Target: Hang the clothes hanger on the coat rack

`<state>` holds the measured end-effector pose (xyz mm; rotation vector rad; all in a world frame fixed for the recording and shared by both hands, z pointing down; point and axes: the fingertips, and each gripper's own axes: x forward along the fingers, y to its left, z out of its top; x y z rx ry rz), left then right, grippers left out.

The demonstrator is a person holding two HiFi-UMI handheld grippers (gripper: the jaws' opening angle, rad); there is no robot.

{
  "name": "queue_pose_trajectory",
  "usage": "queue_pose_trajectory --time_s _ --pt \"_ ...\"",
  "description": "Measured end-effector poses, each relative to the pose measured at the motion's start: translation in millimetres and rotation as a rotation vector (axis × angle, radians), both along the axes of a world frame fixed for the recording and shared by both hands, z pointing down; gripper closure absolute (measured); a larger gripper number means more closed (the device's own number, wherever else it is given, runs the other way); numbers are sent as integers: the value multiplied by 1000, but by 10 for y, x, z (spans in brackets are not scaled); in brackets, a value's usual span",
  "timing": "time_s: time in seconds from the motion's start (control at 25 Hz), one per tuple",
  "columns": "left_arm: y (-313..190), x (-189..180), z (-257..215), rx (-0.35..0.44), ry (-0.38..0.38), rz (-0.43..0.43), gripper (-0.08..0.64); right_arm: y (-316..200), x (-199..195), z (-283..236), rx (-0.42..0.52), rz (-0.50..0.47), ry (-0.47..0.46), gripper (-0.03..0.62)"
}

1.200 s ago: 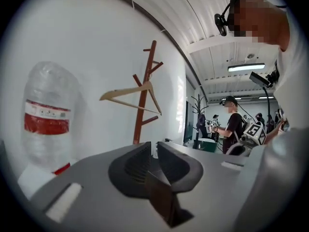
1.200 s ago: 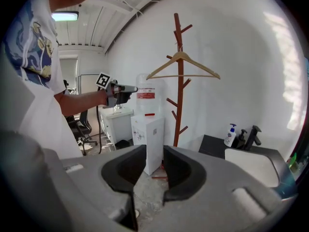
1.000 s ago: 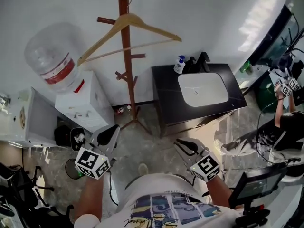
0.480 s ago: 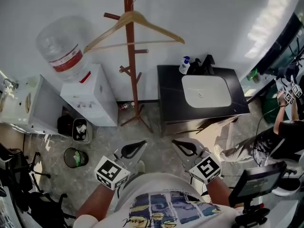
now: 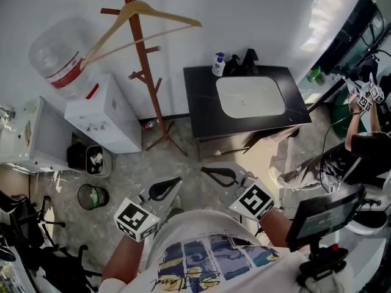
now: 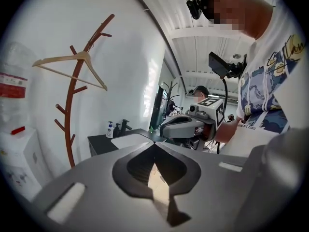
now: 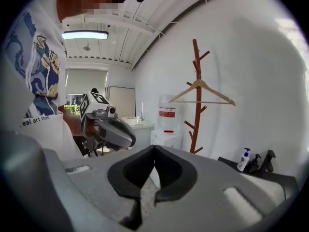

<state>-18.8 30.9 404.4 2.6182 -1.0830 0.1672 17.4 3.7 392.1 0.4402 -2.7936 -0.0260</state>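
Head view: the hanger (image 5: 171, 14) already hangs high on the coat rack (image 5: 146, 84), well apart from us. Our left gripper (image 5: 176, 180) and right gripper (image 5: 205, 170) are both clenched on nothing. Looks done to us, so we'd just avoid bumping the rack.

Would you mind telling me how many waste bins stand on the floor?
2: a dark rectangular bin beside the white water dispenser, and a round bin just below it in the head view. Others may be hidden.
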Motion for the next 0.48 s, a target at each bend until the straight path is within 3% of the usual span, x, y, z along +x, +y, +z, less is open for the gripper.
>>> queue_pose_trajectory --time_s 0.48 --pt "61 197 35 -9 -4 -51 558 94 144 90 -2 -78 12 591"
